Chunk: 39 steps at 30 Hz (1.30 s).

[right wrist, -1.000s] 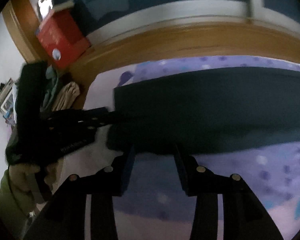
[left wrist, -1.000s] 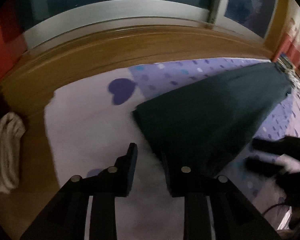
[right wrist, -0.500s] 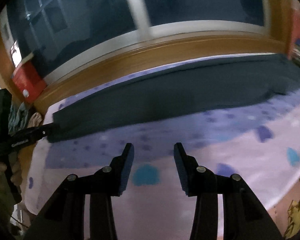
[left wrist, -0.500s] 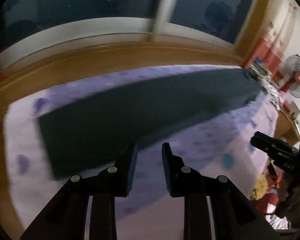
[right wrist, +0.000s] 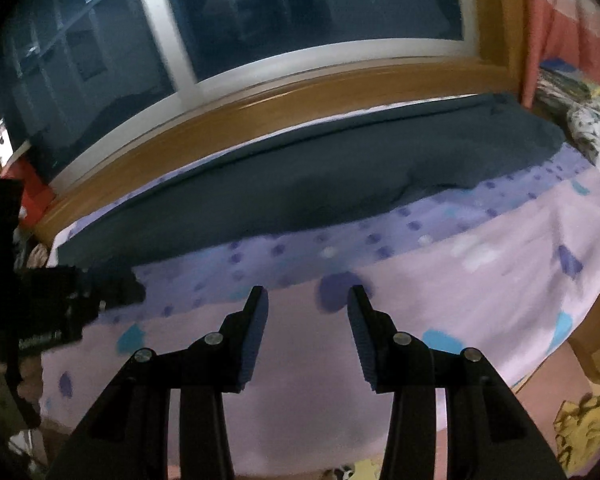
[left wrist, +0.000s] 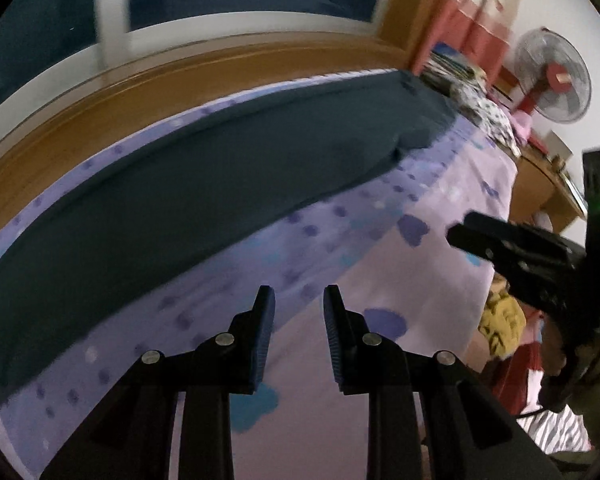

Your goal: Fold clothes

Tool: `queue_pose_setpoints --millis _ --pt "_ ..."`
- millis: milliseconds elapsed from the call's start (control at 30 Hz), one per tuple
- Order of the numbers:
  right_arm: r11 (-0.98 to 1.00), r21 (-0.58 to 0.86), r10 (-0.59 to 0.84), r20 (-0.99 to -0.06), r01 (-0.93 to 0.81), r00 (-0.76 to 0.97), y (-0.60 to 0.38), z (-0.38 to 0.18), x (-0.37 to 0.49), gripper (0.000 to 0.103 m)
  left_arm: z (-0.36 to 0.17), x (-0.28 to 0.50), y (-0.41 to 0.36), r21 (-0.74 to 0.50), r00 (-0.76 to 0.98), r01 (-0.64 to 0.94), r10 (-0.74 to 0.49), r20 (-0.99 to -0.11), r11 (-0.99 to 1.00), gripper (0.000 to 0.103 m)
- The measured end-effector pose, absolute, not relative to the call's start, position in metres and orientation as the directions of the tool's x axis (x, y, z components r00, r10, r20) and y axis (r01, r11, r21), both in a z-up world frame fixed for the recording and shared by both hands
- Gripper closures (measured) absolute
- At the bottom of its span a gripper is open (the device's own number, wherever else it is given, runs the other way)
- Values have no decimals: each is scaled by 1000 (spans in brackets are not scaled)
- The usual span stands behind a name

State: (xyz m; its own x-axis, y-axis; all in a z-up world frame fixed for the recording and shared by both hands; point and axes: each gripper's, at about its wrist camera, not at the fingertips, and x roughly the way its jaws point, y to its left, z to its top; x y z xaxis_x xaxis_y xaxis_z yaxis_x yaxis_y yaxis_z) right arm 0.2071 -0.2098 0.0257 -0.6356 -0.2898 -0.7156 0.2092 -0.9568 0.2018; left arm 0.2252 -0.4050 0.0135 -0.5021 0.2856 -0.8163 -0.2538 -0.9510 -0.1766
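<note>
A long dark blue-grey garment (left wrist: 204,188) lies flat along the far side of a lilac bedsheet (left wrist: 380,280) with purple and blue spots. It shows too in the right wrist view, garment (right wrist: 300,188) stretched under the window. My left gripper (left wrist: 299,304) hovers above the sheet, nearer than the garment, jaws apart with nothing between them. My right gripper (right wrist: 305,304) also hangs over bare sheet (right wrist: 460,280), jaws wider apart and empty. Each gripper appears in the other's view: the right one (left wrist: 500,240) at the right edge, the left one (right wrist: 100,292) at the left edge.
A wooden ledge (right wrist: 300,100) and a dark window (right wrist: 300,8) run behind the bed. A fan (left wrist: 552,80), a pink curtain (left wrist: 476,28) and patterned bedding (left wrist: 488,108) stand at the right end. A red box (right wrist: 32,196) sits far left; yellow cloth (left wrist: 500,328) lies below the bed edge.
Both grippers let go of the garment's left end and swept right and back from it. The garment now lies spread on the bed, farther from both grippers.
</note>
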Motion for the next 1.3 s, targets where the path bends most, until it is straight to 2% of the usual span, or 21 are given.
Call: queue_pose_setpoints --millis 100,233,333,533,600,733,900,1033,1300 --pt "-965 218 -259 -725 143 -639 -188 21 188 62 12 205 -381 -187 -487 -326 334 -807 -927 78" --pt "-985 152 -167 -759 78 -630 -164 12 162 62 10 174 -347 -202 -470 -426 407 -783 -882 78" --pt "-995 101 -96 -776 28 -623 -146 5 142 62 8 155 -321 -181 -452 -470 412 -791 -864 78" --pt "-990 132 -82 -806 -42 -586 -111 -11 91 62 1 125 -276 -156 -397 -572 438 -807 -805 78" --pt "-993 116 -77 -809 -31 -583 -107 -15 77 62 -4 116 -267 -154 -394 -568 432 -811 -808 78" --pt "-994 112 -86 -809 -8 -581 -102 -16 48 62 -16 93 -255 -228 -349 -532 456 -819 -816 78" --pt "-975 222 -164 -735 -5 -657 -88 10 44 62 -11 78 -248 -194 -389 -554 457 -800 -810 78" --pt "-968 248 -204 -706 33 -679 -88 20 35 62 -8 65 -250 -184 -453 -536 465 -761 -824 78" --pt "-967 252 -205 -721 25 -662 -92 22 30 62 -11 39 -264 -217 -506 -466 460 -730 -858 78"
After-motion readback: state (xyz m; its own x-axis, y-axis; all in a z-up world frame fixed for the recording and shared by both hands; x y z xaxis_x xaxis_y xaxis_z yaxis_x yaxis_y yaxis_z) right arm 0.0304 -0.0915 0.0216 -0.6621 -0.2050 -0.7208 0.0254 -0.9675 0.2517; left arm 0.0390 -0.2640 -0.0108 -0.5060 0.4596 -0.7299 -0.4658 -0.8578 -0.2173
